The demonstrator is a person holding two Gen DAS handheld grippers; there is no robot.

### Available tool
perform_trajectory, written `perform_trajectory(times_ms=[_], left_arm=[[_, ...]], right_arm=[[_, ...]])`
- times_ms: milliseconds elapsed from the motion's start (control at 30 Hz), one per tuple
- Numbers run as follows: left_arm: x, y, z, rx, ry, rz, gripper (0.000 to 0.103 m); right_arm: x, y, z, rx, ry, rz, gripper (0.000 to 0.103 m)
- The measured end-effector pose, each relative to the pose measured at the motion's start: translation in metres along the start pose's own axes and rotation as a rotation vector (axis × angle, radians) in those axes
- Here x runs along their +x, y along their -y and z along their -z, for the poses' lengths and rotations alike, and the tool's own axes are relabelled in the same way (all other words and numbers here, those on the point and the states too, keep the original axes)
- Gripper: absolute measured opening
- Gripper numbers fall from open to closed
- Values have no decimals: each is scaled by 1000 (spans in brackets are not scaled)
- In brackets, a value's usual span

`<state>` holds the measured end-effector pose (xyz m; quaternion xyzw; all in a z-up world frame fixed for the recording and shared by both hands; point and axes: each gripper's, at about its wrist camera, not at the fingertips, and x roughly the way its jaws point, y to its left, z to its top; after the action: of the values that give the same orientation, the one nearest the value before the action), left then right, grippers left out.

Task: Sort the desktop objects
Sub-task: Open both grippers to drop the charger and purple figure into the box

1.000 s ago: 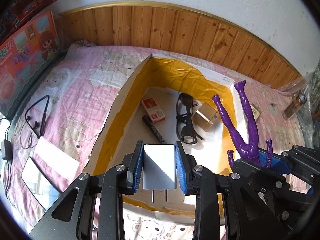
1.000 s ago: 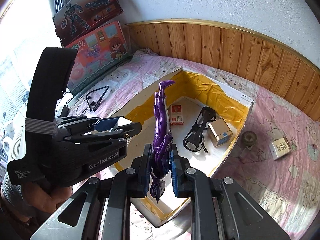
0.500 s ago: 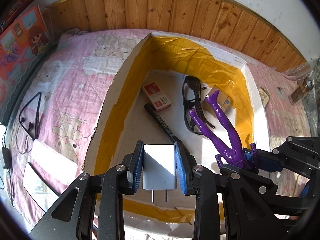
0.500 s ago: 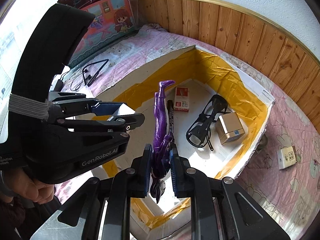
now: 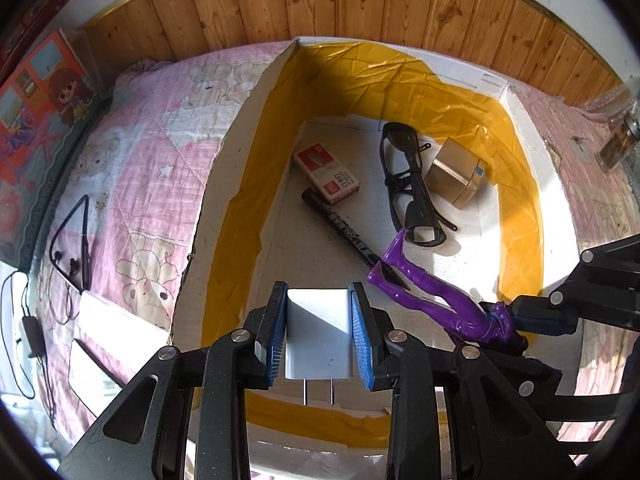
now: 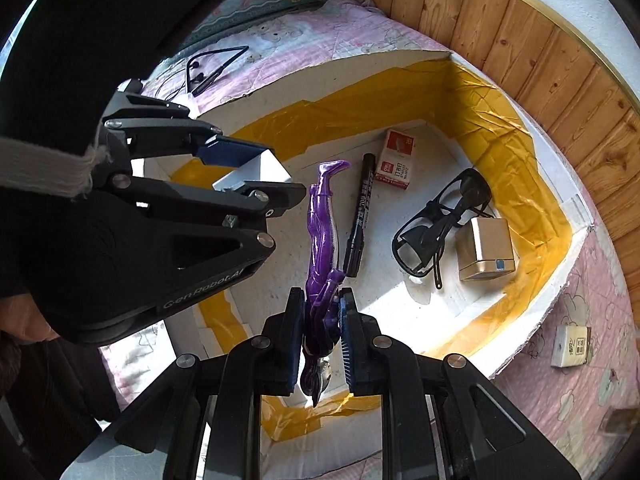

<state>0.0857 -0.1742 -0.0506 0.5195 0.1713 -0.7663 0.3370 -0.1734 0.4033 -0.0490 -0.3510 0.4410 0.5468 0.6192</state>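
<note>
My left gripper (image 5: 319,334) is shut on a white plug adapter (image 5: 318,332), held over the near end of the white foam box (image 5: 236,128) lined with yellow tape. My right gripper (image 6: 320,336) is shut on a purple doll figure (image 6: 322,224), its legs pointing down into the box; the figure also shows in the left wrist view (image 5: 436,300). On the box floor lie a black marker (image 6: 360,216), a red-and-white small box (image 6: 396,160), black glasses (image 6: 440,220) and a gold cube (image 6: 486,248).
The box sits on a pink quilt (image 5: 132,168). Black earphones (image 5: 74,240), a cable and white flat items lie left of it. A small white packet (image 6: 570,346) lies right of the box. A glass bottle (image 5: 618,144) stands at far right. Wood panelling behind.
Both grippers have moved forward and down over the box. The purple figure has dropped from upright above the rim to low inside the box, near the marker.
</note>
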Motion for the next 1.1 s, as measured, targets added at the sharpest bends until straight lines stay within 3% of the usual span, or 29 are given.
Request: perform_trajectory(times_ms=[333, 733, 1100], left_arm=[[14, -1, 2, 57, -51, -45, 31], [28, -2, 1, 55, -112, -34, 31], [23, -4, -2, 24, -99, -21, 31]], right_arm=[[15, -18, 1, -251, -104, 59, 18], [30, -10, 0, -279, -229, -18, 18], [30, -7, 6, -256, -242, -26, 20]])
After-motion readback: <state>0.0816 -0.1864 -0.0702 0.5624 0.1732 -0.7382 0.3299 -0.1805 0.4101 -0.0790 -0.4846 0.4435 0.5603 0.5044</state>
